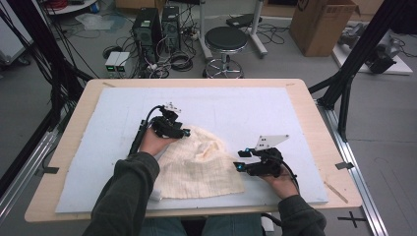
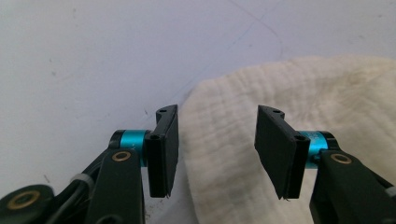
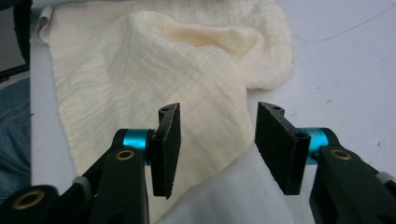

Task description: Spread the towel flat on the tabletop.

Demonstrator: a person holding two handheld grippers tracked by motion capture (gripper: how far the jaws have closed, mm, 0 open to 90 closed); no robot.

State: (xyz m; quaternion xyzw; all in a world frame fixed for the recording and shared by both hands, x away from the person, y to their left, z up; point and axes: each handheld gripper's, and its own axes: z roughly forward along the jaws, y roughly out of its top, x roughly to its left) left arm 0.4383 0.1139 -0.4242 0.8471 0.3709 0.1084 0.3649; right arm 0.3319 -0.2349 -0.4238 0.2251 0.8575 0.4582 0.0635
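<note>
A cream crinkled cloth lies rumpled in the middle of the white mat, bunched up at its far end. My left gripper is at the cloth's far left corner. In the left gripper view the gripper is open, with the cloth's rounded edge just below and beyond the pads, which are not pressing it. My right gripper sits at the cloth's right edge. In the right gripper view the gripper is open over the cloth's border, gripping nothing.
The white mat covers most of the wooden table. A white layer shows beside the cloth's edge under the right jaws. Beyond the table stand a black stool, computer towers and a cardboard box.
</note>
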